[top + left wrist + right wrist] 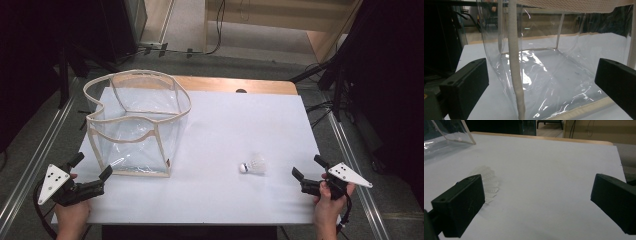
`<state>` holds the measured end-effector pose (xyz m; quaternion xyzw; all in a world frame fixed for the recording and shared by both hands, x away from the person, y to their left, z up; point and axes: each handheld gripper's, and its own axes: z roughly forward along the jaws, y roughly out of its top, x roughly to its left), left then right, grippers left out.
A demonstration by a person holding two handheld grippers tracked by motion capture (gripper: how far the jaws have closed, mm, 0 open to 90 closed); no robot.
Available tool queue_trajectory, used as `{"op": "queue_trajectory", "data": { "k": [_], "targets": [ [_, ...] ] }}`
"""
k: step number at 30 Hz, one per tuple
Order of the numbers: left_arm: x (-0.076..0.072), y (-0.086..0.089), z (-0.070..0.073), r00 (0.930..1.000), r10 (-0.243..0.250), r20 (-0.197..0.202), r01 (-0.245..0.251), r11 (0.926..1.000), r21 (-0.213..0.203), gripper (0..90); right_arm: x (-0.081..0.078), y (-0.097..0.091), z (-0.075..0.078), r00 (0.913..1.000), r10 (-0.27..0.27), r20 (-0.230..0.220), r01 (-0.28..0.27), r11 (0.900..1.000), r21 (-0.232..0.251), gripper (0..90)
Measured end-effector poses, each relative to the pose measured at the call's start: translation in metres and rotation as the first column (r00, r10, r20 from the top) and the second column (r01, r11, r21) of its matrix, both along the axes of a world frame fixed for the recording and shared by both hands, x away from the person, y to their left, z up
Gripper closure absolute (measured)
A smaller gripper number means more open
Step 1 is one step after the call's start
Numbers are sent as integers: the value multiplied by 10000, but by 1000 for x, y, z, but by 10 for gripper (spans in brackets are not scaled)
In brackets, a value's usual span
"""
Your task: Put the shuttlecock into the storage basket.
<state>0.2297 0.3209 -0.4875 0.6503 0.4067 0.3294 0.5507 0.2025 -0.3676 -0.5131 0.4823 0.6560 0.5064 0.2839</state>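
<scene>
White sheeting covers the table [210, 200], and on it the white feathered shuttlecock [254, 164] lies on its side near the front right corner, cork end pointing toward the clear plastic bag with beige fabric trim [135, 125], which stands open-mouthed at the left side, well apart from the shuttlecock. Judging by this layout, the work looks like getting the shuttlecock into the bag, and none of it is done yet: the shuttlecock is untouched on the sheet and the bag appears empty.

Right gripper [309, 172] sits near the front right edge, just right of the shuttlecock, its jaws spread wide with nothing between them; in the right gripper view the shuttlecock's feathers [486, 182] lie just beyond the left jaw, apart from it. Left gripper [91, 167] rests near the front left corner, just beside the bag's near lower corner, jaws likewise wide apart and gripping nothing; in the left gripper view the bag's beige corner seam [516, 65] rises between the jaws without either pad pressing it.

Left to do: reach, grasp, carry, drop.
</scene>
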Motion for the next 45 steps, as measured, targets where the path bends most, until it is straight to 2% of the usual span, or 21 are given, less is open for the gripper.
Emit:
{"op": "queue_trajectory", "data": {
  "k": [9, 12, 14, 17, 18, 19, 20, 21, 23, 26, 28, 30, 31, 32, 33, 34, 36, 37, 39, 41, 45],
  "targets": [
    [-1, 0, 0, 10000, -81, -7, 81, 10000, -19, 0, 1, 9, 7, 9996, 298, -35, -299, 9989, -349, 0],
    [-2, 1, 0, 9999, -93, 38, 94, 9998, -159, 0, 0, 19, 14, 9983, 586, -3, -585, 9969, -526, 0],
    [-2, 1, -1, 9999, -120, 55, 121, 9998, -148, 0, 0, 24, 17, 9970, 771, 77, -765, 9954, -582, 52],
    [-3, 1, -1, 9999, -135, 64, 136, 9998, -138, 0, 0, 29, 19, 9944, 1058, 15, -1055, 9925, -622, 55],
    [-3, 1, -1, 9999, -147, 61, 148, 9998, -130, 0, 0, 32, 20, 9931, 1172, -46, -1173, 9912, -621, 77],
    [-3, 1, -1, 9999, -162, 60, 162, 9998, -121, 0, 0, 38, 20, 9885, 1505, -166, -1513, 9862, -673, 148],
    [-3, 1, -1, 9998, -164, 59, 164, 9998, -144, 0, 1, 41, 20, 9848, 1724, -220, -1735, 9827, -645, 148],
    [-3, 1, -1, 9998, -164, 59, 164, 9998, -144, 0, 1, 41, 20, 9848, 1724, -220, -1735, 9827, -645, 148],
    [-2, 1, -1, 9998, -179, 54, 179, 9998, -129, 0, 1, 50, 22, 9799, 1962, -359, -1986, 9767, -815, 231],
    [-2, 1, 0, 9998, -191, 53, 192, 9998, -88, 0, 1, 58, 24, 9718, 2303, -511, -2336, 9696, -725, 336],
    [-3, 1, -1, 9998, -211, 51, 211, 9997, -108, 0, 2, 65, 24, 9625, 2605, -761, -2659, 9613, -723, 360],
    [-3, 1, -1, 9998, -214, 46, 215, 9997, -142, 0, 3, 69, 24, 9601, 2657, -878, -2728, 9585, -828, 376],
    [-3, 1, -1, 9997, -224, 33, 224, 9997, -120, 0, 4, 75, 23, 9490, 2896, -1245, -2998, 9512, -734, 479],
    [-3, 1, -1, 9997, -226, 30, 226, 9997, -111, 0, 4, 77, 22, 9403, 3103, -1398, -3199, 9460, -522, 513],
    [-3, 1, -1, 9997, -226, 30, 226, 9997, -111, 0, 4, 77, 22, 9403, 3103, -1398, -3199, 9460, -522, 513],
    [-3, 1, -1, 9997, -230, 25, 231, 9997, -107, 0, 3, 82, 20, 9341, 3195, -1596, -3314, 9420, -536, 583],
    [-3, 1, -1, 9997, -234, 17, 234, 9997, -105, 0, 1, 87, 20, 9325, 3137, -1790, -3327, 9389, -881, 683],
    [-3, 1, -1, 9997, -234, 17, 234, 9997, -105, 0, 1, 87, 20, 9325, 3137, -1790, -3327, 9389, -881, 683],
    [-3, 1, -1, 9998, -218, 7, 218, 9997, -129, 0, 1, 89, 19, 9309, 3067, -1986, -3309, 9381, -1024, 764],
    [-3, 2, -1, 9997, -245, 16, 245, 9996, -142, 0, 2, 92, 18, 9346, 2698, -2318, -3050, 9432, -1316, 861],
    [-3, 2, -1, 9997, -258, 7, 258, 9996, -150, 0, 3, 94, 16, 9303, 2591, -2598, -3013, 9435, -1380, 877]
  ]
}}
